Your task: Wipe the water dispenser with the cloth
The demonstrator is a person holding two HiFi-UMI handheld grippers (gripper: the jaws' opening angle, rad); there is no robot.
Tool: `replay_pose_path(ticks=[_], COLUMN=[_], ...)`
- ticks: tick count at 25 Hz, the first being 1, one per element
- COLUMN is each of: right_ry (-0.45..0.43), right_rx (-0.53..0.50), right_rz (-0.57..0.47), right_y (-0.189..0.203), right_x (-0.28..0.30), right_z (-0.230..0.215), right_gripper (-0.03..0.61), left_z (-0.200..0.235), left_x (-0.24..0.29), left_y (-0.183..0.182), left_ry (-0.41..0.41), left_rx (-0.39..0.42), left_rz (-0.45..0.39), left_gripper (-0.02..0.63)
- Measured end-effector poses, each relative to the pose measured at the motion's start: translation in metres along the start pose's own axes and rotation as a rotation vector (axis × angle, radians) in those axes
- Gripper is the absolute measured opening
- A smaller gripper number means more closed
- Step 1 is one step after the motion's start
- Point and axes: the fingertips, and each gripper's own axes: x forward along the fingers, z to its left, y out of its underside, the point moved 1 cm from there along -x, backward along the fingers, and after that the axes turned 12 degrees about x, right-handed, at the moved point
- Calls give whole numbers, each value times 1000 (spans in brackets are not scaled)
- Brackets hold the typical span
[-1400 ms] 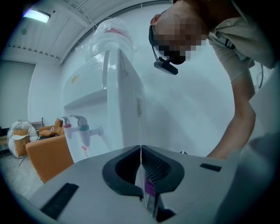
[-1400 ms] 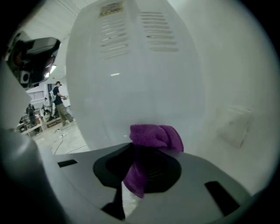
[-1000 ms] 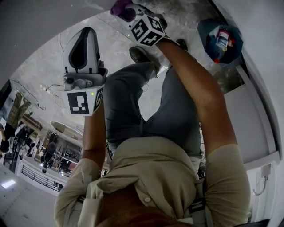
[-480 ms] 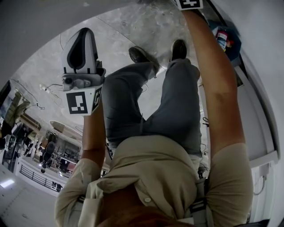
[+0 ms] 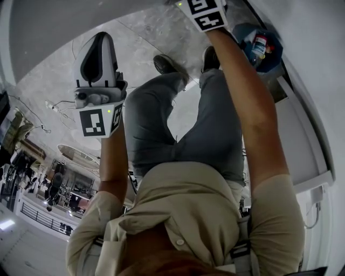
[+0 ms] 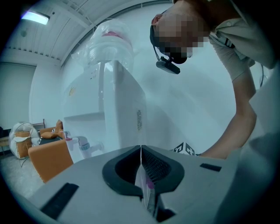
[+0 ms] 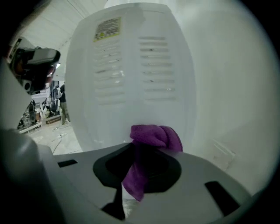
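Observation:
The purple cloth [image 7: 155, 136] is bunched between the jaws of my right gripper [image 7: 139, 152], which is shut on it. Just ahead of the cloth stands the white water dispenser's back panel [image 7: 131, 74], with vent slots and a yellow label [image 7: 107, 29]. In the head view only the right gripper's marker cube [image 5: 207, 13] shows, at the top edge. My left gripper [image 5: 101, 44] is held out at the left, its jaws shut [image 6: 141, 151]. It faces the dispenser's side [image 6: 124, 111], which carries a plastic-wrapped bottle [image 6: 109, 41] on top.
A blue bin [image 5: 264, 46] with bottles sits on the floor at upper right, near the person's feet [image 5: 168, 64]. A white wall panel [image 5: 302, 140] runs along the right. An orange chair [image 6: 48, 158] and a spray bottle [image 6: 82, 144] stand left of the dispenser.
My right arm has stretched forward and up, taking the cloth out of the head view; only its marker cube remains at the top edge. The left gripper has barely moved.

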Motion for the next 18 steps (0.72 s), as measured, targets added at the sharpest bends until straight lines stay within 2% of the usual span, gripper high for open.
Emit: replay_pose_path(ticks=[5, 8, 13, 15, 18], right_ry=[-114, -144, -252, -258, -198], right_rx=[14, 24, -78, -96, -87], right_rz=[5, 18, 60, 80, 81], right_y=[-12, -22, -39, -48, -74], right_x=[-19, -30, -48, -54, -69], right_z=[91, 126, 178, 187, 173], right_gripper=[72, 74, 74, 74, 74], left_z=[11, 18, 30, 36, 49], left_x=[-12, -18, -32, -41, -56], left_y=[-22, -35, -60, -75, -101], left_ry=[-6, -17, -26, -27, -32], left_rx=[-6, -18, -40, -46, -46], left_rz=[0, 0, -4, -5, -10], left_gripper=[21, 23, 23, 22, 22])
